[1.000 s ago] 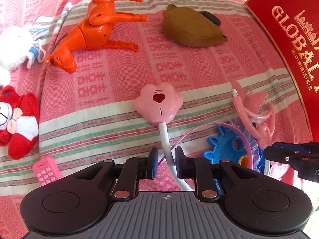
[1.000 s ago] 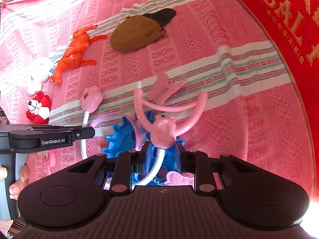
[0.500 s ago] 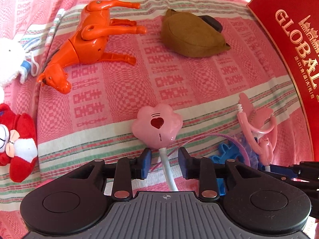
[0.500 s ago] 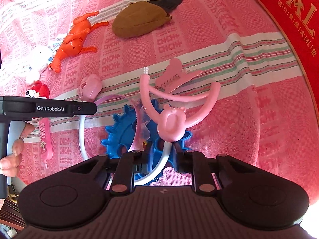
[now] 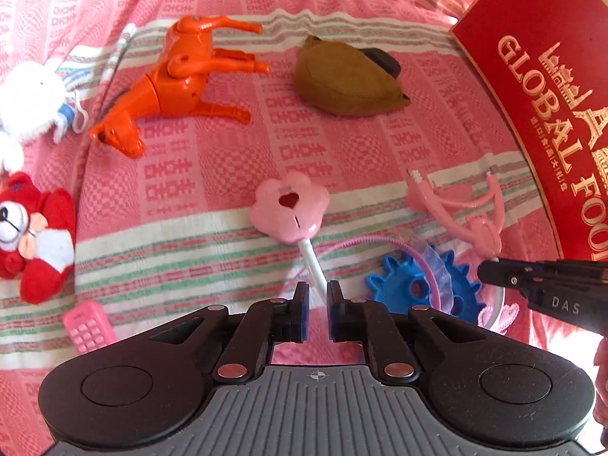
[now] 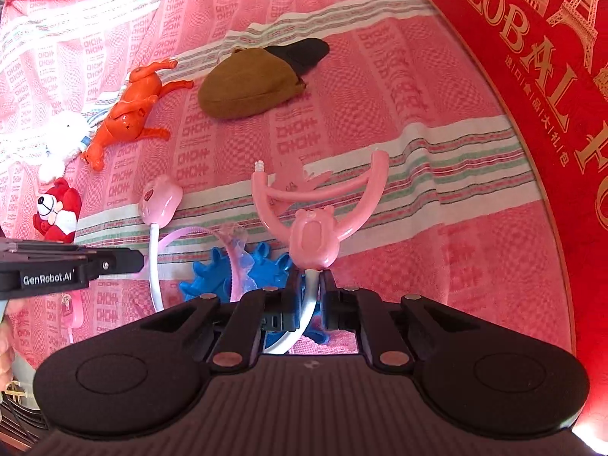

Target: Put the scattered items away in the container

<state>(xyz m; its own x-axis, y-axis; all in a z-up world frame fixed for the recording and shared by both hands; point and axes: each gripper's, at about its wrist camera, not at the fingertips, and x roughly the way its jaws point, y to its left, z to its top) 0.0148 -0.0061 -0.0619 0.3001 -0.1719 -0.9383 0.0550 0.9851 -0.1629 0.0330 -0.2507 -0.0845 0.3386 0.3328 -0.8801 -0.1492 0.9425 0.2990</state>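
The left gripper (image 5: 316,296) is closing its fingers on the white stalk of the pink paw-headed toy (image 5: 289,207), and the pads look to be pinching it already. The right gripper (image 6: 308,285) is closing too, its fingers clamped on the white stem under the pink bear holder (image 6: 312,233). Both stems vanish behind the gripper bodies. The red box (image 6: 539,87) is cut off at the right edge, its inside unseen. A blue gear toy (image 5: 414,285) lies half hidden beneath a pink headband (image 5: 383,241).
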